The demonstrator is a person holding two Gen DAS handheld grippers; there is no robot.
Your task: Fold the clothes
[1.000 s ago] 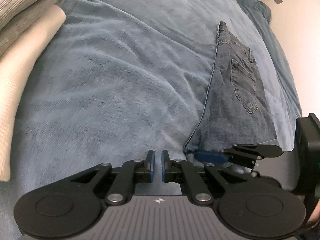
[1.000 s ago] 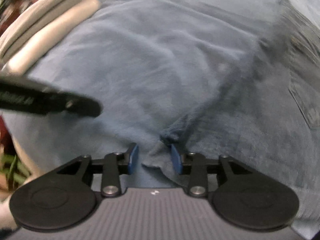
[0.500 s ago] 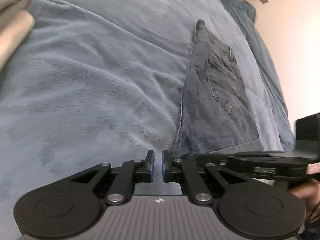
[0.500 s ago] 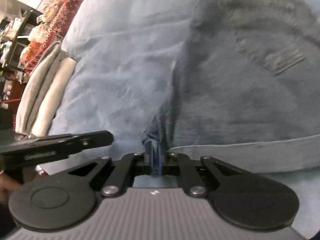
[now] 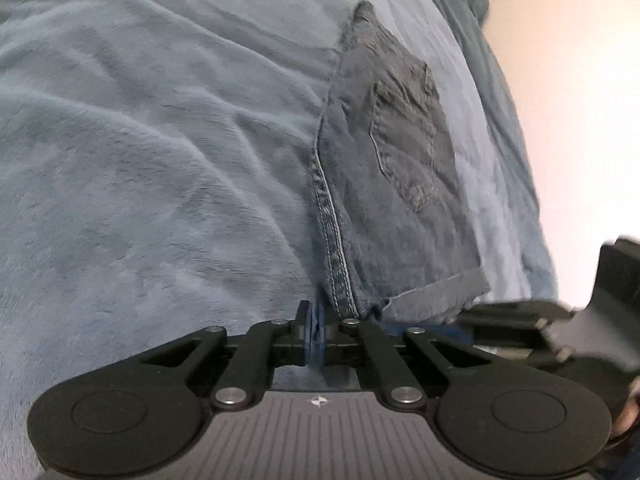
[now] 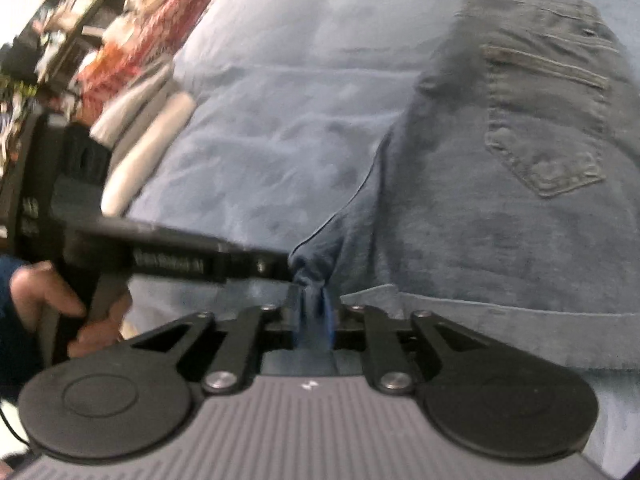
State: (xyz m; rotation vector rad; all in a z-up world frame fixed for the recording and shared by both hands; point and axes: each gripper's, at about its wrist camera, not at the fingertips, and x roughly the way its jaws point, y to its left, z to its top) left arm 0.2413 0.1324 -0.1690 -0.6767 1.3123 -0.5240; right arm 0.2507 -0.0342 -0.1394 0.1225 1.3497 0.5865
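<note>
Left gripper (image 5: 315, 328) jaws pinched tight on jeans (image 5: 392, 184) corner; rest stretches ahead on blanket (image 5: 140, 140). Right gripper (image 6: 314, 320) jaws just reopened, narrow, bunched denim between pads.

The jeans (image 5: 400, 184) are a faded, washed-out blue-grey denim, with paler stitching along the side seam and round the back pocket (image 6: 548, 120), and a lighter turned-up hem. The blanket (image 5: 160, 140) on the bed is a soft, plain light blue with darker shading in its creases. The left tongs (image 5: 316, 330) and the right tongs (image 6: 314, 312) are matt black with bright blue pads, silver rivets and a ribbed grey body. The folded clothes (image 6: 148, 120) at the bed's far edge are cream and light grey. Behind them a cloth (image 6: 160, 20) shows a red pattern with pale specks. The wall (image 5: 560, 100) is pale cream.
</note>
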